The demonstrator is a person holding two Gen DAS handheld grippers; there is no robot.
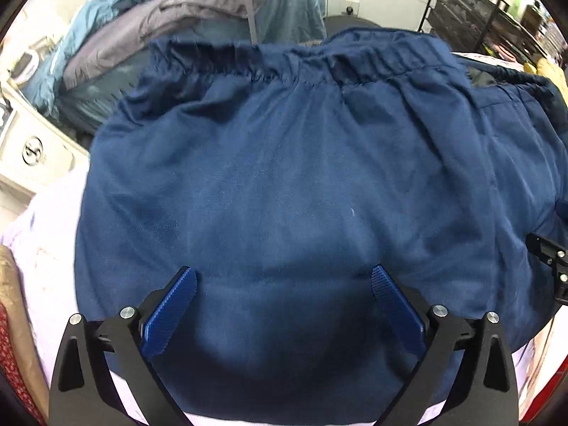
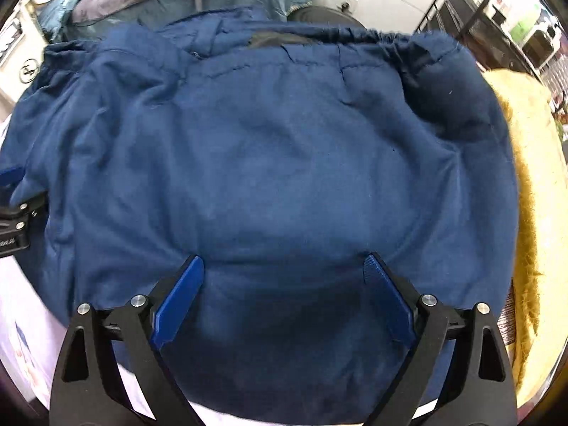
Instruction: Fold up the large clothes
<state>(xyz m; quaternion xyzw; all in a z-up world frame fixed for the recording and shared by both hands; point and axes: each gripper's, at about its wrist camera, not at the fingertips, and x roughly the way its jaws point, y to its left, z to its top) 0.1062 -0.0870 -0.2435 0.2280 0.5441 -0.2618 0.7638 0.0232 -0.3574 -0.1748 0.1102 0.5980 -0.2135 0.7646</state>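
Note:
A navy blue garment with a gathered elastic waistband (image 1: 284, 163) lies folded and flat on a pale sheet, filling the left wrist view. It also fills the right wrist view (image 2: 269, 163). My left gripper (image 1: 284, 277) hovers open over its near part, blue pads spread, holding nothing. My right gripper (image 2: 284, 266) is open over the near part too, empty. The right gripper's body shows at the right edge of the left wrist view (image 1: 553, 266); the left gripper's body shows at the left edge of the right wrist view (image 2: 16, 223).
A pile of grey and teal bedding (image 1: 177, 17) lies behind the garment. A white cabinet (image 1: 32, 149) stands at the left. A black wire rack (image 2: 472, 10) stands at the back right. A yellow fuzzy cloth (image 2: 532, 184) lies right of the garment. The pale sheet (image 1: 53, 234) covers the surface.

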